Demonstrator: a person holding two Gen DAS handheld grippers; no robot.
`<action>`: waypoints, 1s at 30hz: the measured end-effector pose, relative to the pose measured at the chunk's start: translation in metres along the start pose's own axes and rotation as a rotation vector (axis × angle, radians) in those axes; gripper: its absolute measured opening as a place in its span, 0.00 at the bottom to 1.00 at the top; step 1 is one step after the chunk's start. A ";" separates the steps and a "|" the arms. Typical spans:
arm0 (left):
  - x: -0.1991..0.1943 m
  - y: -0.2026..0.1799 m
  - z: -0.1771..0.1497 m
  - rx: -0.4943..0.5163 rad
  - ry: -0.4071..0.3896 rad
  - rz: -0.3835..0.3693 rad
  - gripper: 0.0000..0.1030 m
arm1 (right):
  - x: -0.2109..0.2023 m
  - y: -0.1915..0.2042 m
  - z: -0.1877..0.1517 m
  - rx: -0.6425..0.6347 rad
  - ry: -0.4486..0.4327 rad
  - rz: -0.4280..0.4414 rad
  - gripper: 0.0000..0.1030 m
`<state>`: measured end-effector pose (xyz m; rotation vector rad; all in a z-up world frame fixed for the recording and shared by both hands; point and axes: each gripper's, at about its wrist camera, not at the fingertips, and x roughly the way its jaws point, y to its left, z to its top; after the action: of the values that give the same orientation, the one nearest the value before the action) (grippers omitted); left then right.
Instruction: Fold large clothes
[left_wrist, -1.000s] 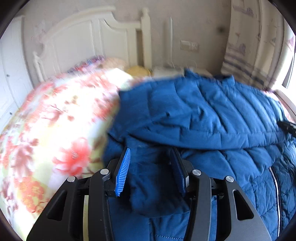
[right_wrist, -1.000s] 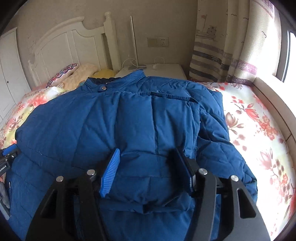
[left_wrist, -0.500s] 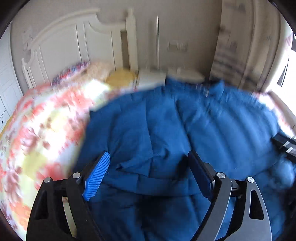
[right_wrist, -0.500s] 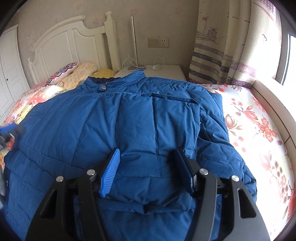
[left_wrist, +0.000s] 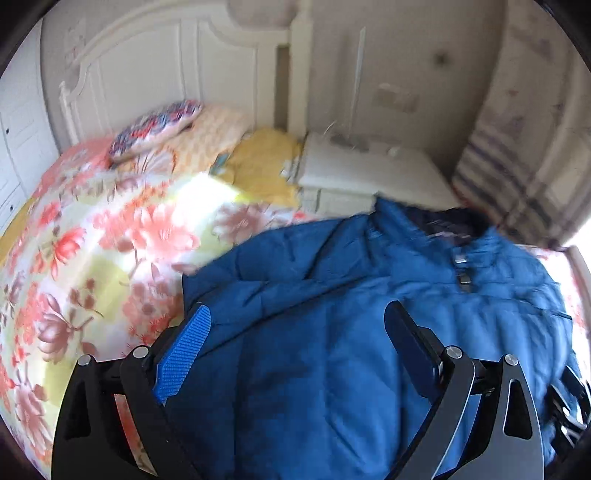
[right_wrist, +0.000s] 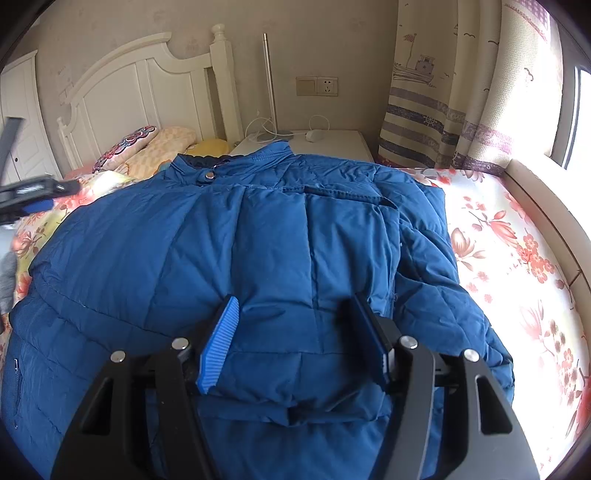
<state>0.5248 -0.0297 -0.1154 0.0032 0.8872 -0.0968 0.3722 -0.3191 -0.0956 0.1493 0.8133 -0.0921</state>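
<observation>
The left tool (left_wrist: 295, 336) is opening, empty, above the blue jacket (right_wrist: 258, 240). The right tool (right_wrist: 291, 332), at lower centre, pinches a jacket fold on the bed (right_wrist: 517, 258).

Left gripper (left_wrist: 295, 339) above blue quilted jacket (left_wrist: 332, 332), jaws opening, nothing pinched between them. Jacket spread toward right side of floral bedspread (left_wrist: 92, 266); patterned pillow (left_wrist: 155, 127) near headboard (left_wrist: 166, 66).

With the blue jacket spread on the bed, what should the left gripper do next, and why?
Probably reach for the next edge to fold. The left gripper has no fabric pinched and its jaws are opening, while the right gripper holds a fold of the blue jacket at the hem.
</observation>
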 end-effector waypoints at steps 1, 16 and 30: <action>0.016 0.003 -0.003 -0.007 0.038 0.014 0.90 | 0.000 0.000 0.000 0.001 -0.001 0.003 0.60; -0.057 -0.036 -0.057 0.157 -0.121 -0.078 0.94 | 0.002 -0.004 0.001 0.025 -0.003 0.038 0.61; -0.017 -0.038 -0.087 0.195 -0.055 -0.092 0.96 | -0.032 -0.014 -0.001 0.098 -0.186 0.024 0.62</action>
<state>0.4436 -0.0623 -0.1553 0.1411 0.8202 -0.2681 0.3477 -0.3319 -0.0746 0.2394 0.6218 -0.1218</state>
